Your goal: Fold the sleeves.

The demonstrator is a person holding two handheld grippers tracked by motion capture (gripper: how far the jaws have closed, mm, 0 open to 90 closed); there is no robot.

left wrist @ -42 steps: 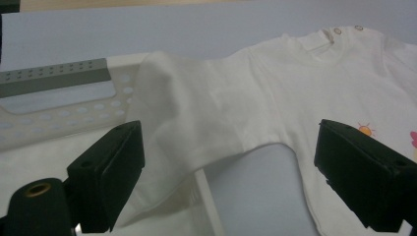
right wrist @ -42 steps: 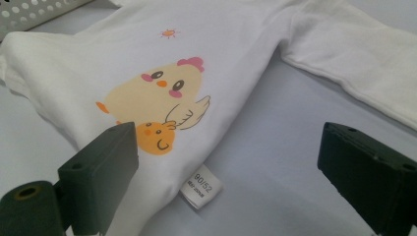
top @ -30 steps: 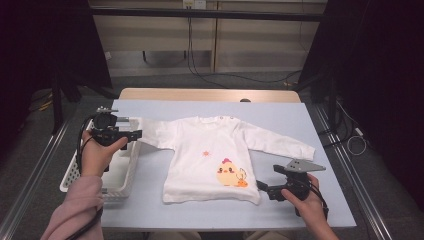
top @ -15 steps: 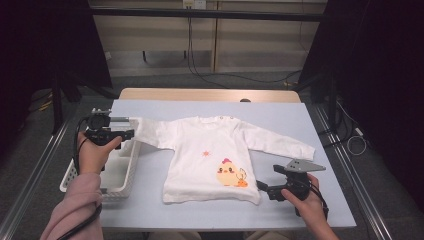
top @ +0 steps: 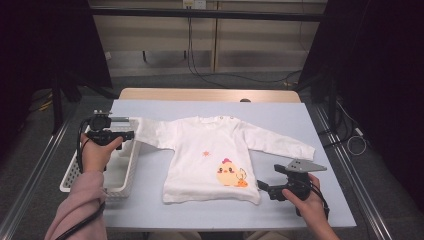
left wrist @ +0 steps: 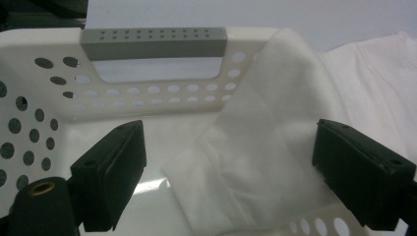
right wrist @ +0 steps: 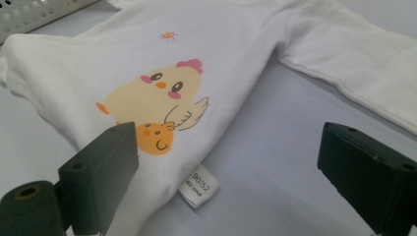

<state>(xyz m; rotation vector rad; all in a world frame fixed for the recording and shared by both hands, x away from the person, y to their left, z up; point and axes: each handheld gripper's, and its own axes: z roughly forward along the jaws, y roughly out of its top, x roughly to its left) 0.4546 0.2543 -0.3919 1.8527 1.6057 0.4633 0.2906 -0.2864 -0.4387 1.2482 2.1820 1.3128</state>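
**Shirt flat on the table, one sleeve draped into the basket**

While the white long-sleeved shirt lies spread front-up on the pale blue table, one of its sleeves hangs over the rim of the white basket at the table's left edge and rests on the basket floor. The left claw is held over the basket's far end, just beside that sleeve. In the left gripper view its jaws stand wide open on either side of the sleeve cloth, with clear gaps between pads and fabric, so nothing is gripped. The basket's grey handle lies straight ahead of the jaws.

The right claw sits low near the front edge of the table, at the shirt's lower right corner. In the right gripper view its jaws are also wide open and empty, pointing at the hem; the shirt's chick print and a small size label lie just ahead of them. The other sleeve stretches out flat toward the right side of the table, well apart from the basket.
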